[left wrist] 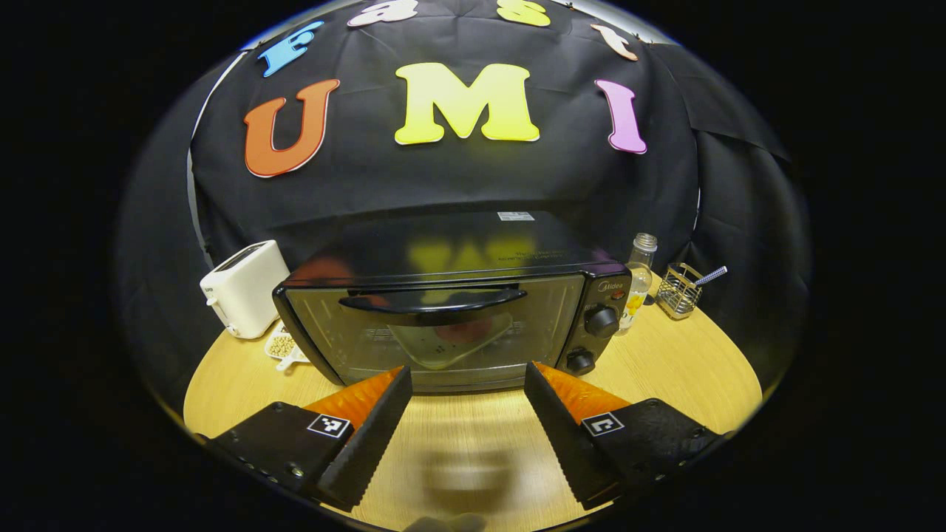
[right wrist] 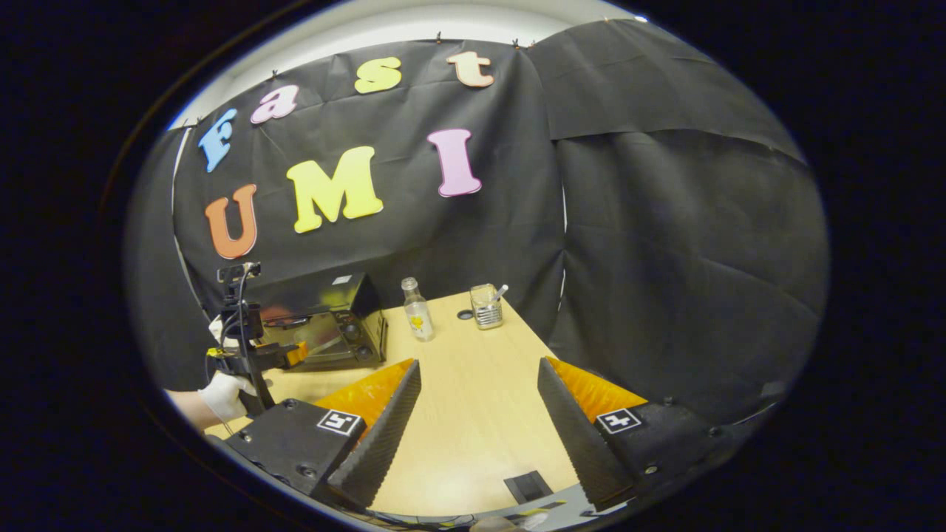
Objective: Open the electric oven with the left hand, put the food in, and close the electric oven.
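Oven door shut, or very nearly — that is the state of the electric oven point(left wrist: 451, 310), which stands on the wooden worktop point(left wrist: 665, 369) squarely ahead of the left tool point(left wrist: 467, 380). That tool hangs just short of the door with its fingers spread wide and nothing between them. Through the glass a pale tray with something red on it, probably the food point(left wrist: 464, 330), seems to sit inside already, though reflections make this uncertain.

The place to take hold is the dark curved handle point(left wrist: 432, 301) across the top of the door: a stiff bar standing proud of the glass, likely smooth, so a grip at its middle should keep the pull even. The door should swing about its lower edge; the oven looks heavy enough not to slide, but the glass deserves a gentle hand.

A white toaster point(left wrist: 244, 288) stands left of the oven, a small dish of beans point(left wrist: 281, 346) in front of it; a glass bottle point(left wrist: 639, 277) and a wire holder point(left wrist: 678, 290) stand to the right.

The right tool point(right wrist: 479, 380) is likewise spread and empty, over bare worktop well apart from the oven; its view catches a gloved hand point(right wrist: 222, 395) carrying the left tool.
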The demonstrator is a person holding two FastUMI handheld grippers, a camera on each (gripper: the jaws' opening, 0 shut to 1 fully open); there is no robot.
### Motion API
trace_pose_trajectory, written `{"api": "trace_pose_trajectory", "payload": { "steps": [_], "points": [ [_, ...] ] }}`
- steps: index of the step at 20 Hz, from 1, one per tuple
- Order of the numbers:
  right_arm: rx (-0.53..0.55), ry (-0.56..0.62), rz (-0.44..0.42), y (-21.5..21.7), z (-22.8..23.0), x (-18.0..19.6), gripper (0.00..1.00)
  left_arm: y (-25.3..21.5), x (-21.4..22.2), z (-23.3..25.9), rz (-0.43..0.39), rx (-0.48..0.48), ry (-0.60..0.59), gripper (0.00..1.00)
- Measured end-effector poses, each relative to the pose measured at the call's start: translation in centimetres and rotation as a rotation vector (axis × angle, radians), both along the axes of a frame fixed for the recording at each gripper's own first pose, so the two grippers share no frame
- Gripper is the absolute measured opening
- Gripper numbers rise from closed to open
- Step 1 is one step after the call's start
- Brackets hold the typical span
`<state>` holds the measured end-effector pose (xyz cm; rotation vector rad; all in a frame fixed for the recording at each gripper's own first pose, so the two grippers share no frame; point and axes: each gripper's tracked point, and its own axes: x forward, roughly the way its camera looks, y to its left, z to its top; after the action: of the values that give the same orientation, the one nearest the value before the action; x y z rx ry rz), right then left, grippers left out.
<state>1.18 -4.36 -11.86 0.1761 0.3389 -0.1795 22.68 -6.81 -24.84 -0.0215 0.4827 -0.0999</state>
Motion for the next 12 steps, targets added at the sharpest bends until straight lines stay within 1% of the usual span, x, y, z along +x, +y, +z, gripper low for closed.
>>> {"api": "trace_pose_trajectory", "payload": {
  "steps": [8,12],
  "points": [
    [0.004,0.002,0.016,0.1,0.1,-0.4,1.00,-0.6,-1.2,-0.1,-0.005,-0.013,0.003,0.98],
    [0.005,-0.037,0.046,0.1,1.2,-1.0,1.00,-1.2,-3.4,2.7,-0.004,-0.024,-0.042,0.98]
  ]
}}
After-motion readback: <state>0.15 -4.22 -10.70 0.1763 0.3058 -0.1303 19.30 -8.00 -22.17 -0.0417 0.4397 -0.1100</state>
